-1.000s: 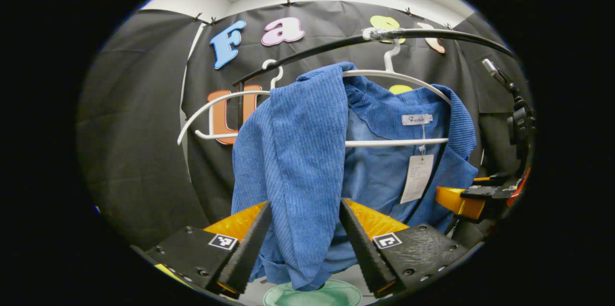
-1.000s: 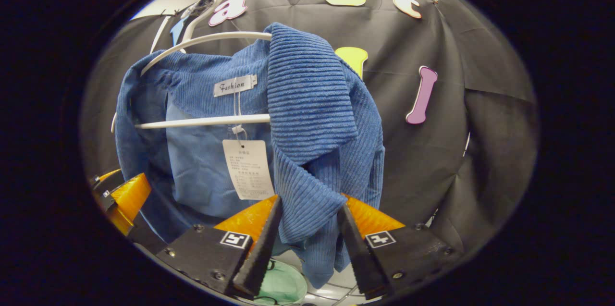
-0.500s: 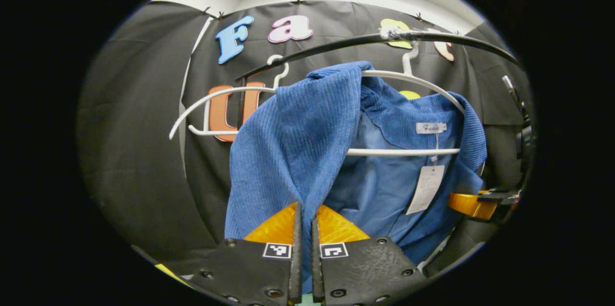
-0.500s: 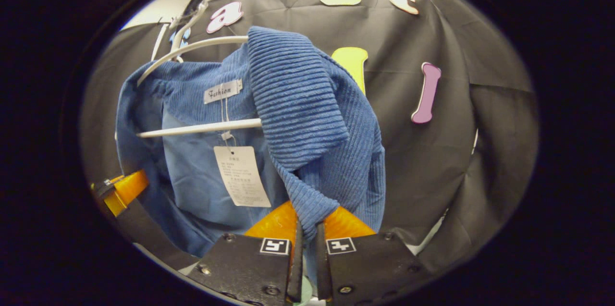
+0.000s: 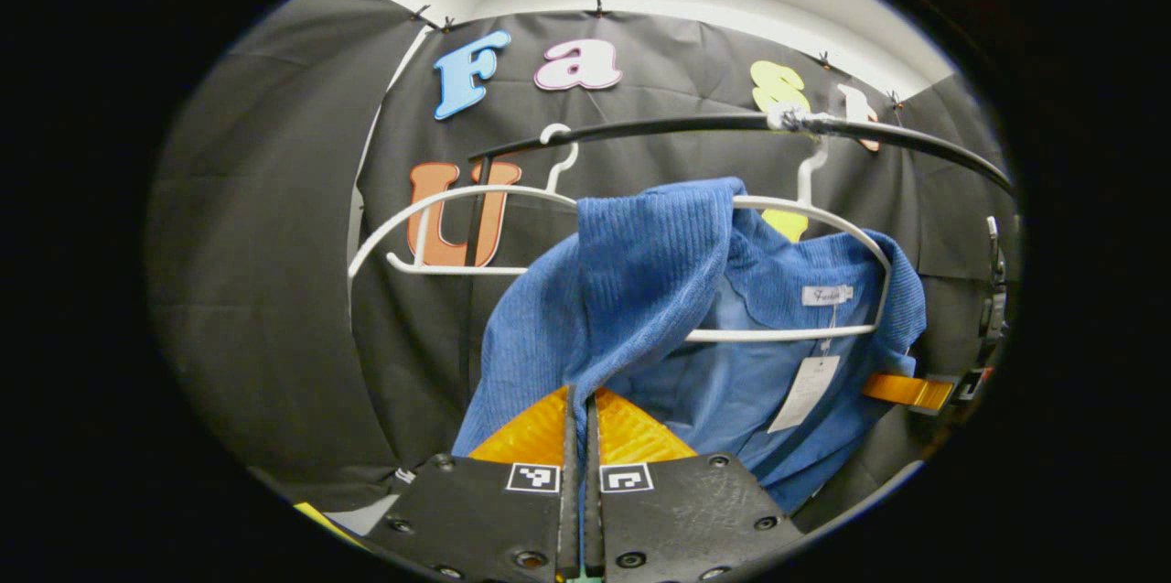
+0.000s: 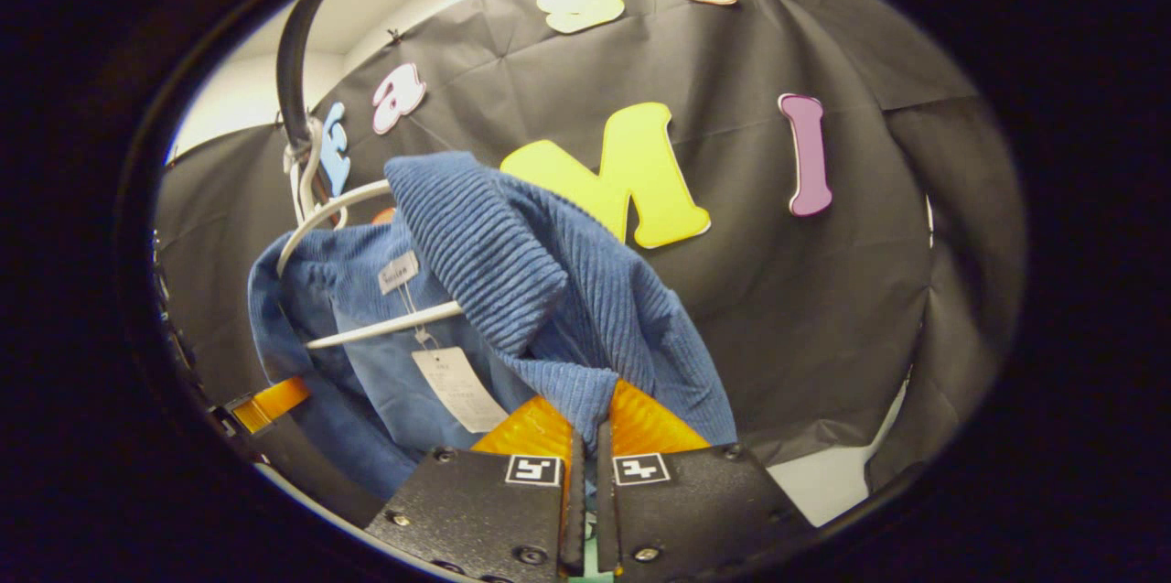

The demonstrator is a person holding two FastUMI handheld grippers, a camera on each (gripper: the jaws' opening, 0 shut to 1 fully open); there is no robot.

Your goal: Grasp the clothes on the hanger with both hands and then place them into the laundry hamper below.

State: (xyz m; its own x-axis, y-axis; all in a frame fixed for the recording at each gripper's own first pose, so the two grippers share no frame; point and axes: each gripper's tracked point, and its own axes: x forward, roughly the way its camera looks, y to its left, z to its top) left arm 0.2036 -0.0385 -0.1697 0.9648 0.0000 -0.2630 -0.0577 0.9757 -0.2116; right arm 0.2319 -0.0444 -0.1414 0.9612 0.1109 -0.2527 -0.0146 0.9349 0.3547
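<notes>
Left claw [image 5: 577, 437] pinching front edge of blue jacket [image 5: 640, 290]; right claw [image 6: 585, 464] pinching opposite edge. Jacket hanging on white hanger [image 5: 805, 217] under black rail [image 5: 659, 127].

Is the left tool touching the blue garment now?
Touching. In the left gripper view, the left tool is closed on a fold of the blue garment, and the cloth runs down between its two fingers.

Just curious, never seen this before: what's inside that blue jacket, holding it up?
A white hanger runs inside the blue jacket, hooked on a black rail. A paper tag dangles inside too. The hanger's near shoulder is covered by cloth.
</notes>
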